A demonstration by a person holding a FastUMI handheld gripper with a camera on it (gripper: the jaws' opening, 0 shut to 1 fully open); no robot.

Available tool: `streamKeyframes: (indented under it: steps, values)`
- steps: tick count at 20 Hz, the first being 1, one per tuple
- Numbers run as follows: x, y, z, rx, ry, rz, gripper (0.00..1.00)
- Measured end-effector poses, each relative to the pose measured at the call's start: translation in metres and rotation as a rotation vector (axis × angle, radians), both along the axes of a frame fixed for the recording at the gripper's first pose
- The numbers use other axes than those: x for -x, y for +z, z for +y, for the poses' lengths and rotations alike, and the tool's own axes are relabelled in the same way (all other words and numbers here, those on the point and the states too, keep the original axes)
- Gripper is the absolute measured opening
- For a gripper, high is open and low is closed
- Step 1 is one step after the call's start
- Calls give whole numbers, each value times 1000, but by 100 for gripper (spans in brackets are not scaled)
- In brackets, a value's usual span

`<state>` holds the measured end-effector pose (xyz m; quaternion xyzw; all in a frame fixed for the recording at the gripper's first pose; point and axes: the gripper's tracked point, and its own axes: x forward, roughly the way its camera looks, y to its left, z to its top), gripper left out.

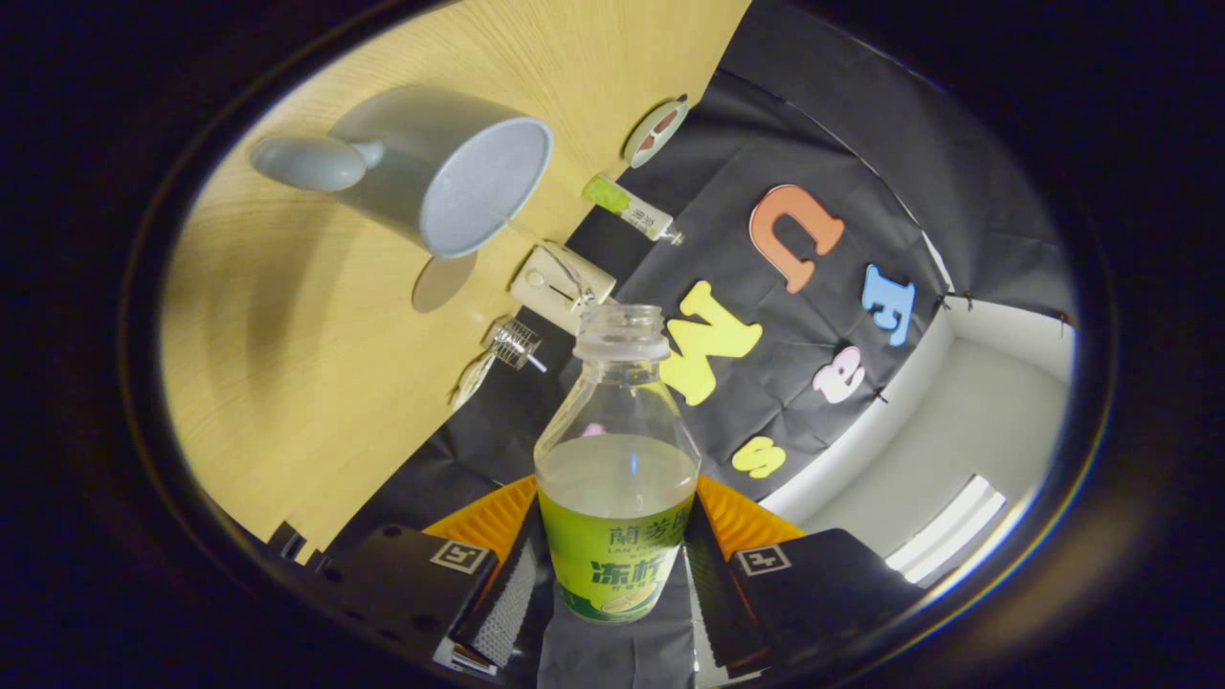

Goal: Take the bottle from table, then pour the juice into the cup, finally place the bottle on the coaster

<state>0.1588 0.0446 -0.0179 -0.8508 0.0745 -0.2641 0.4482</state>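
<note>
My gripper (612, 574) is shut on a clear open bottle (617, 459) with a green label, both fingers pressing its lower body. Pale juice fills the bottle to about its shoulder. The whole view is rolled, so the wooden table (316, 364) stands tilted. Beyond the bottle's open neck stands a grey cup (450, 172) with a rounded handle, its mouth facing me and its inside looking dry. A round coaster (657, 132) with a red pattern lies farther off, at the table's back edge.
Between the cup and the bottle's neck lie a small cream-coloured box (560, 285) and a wire whisk (498, 359). A small green-and-white tube (629, 207) lies near the coaster. The booth's black cloth wall and a white ceiling stand behind.
</note>
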Motion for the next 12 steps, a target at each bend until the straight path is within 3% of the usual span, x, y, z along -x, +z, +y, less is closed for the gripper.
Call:
streamKeyframes:
  steps: [12]
  values:
    - [-5, 3, 18, 16, 10, 69, 79]
